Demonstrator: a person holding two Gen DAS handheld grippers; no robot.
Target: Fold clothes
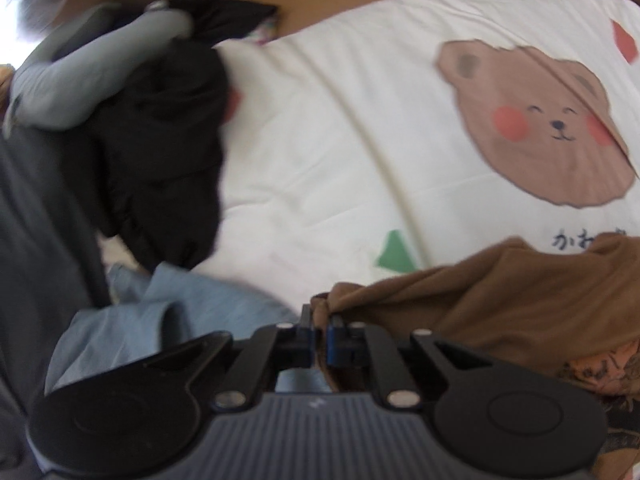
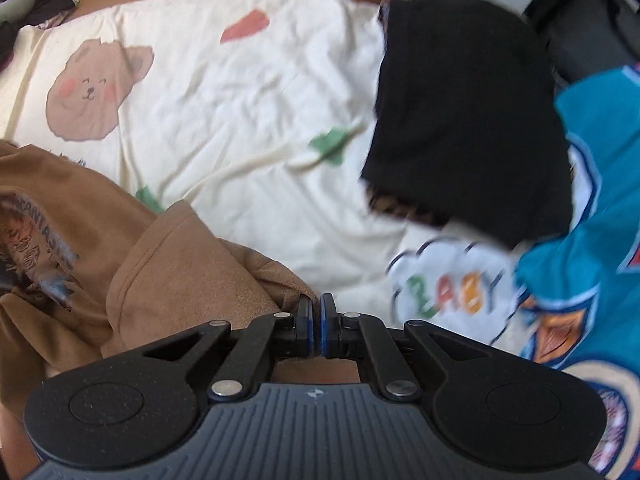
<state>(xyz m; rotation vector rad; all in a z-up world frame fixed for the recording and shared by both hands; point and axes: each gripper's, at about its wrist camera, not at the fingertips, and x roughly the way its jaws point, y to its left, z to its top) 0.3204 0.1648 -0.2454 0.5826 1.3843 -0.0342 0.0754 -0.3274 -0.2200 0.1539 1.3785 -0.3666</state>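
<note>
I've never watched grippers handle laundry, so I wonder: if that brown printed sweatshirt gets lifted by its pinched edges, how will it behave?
The brown printed sweatshirt already bunches in soft folds, so it will probably sag between the left gripper and right gripper. Its thick-looking fabric suggests moderate weight and little slipping.

The cream sheet [image 2: 224,92] carries a white cloud patch [image 2: 452,284] reading "BABY" in green, orange and yellow letters. In the left wrist view, dark Japanese characters [image 1: 576,238] stand on the sheet under the printed bear face [image 1: 536,124]; "かわ" shows, the rest is covered. The brown shirt [image 2: 132,264] bears a curved printed word [image 2: 40,220] ending in "ANTAS", partly creased and blurred.
</note>
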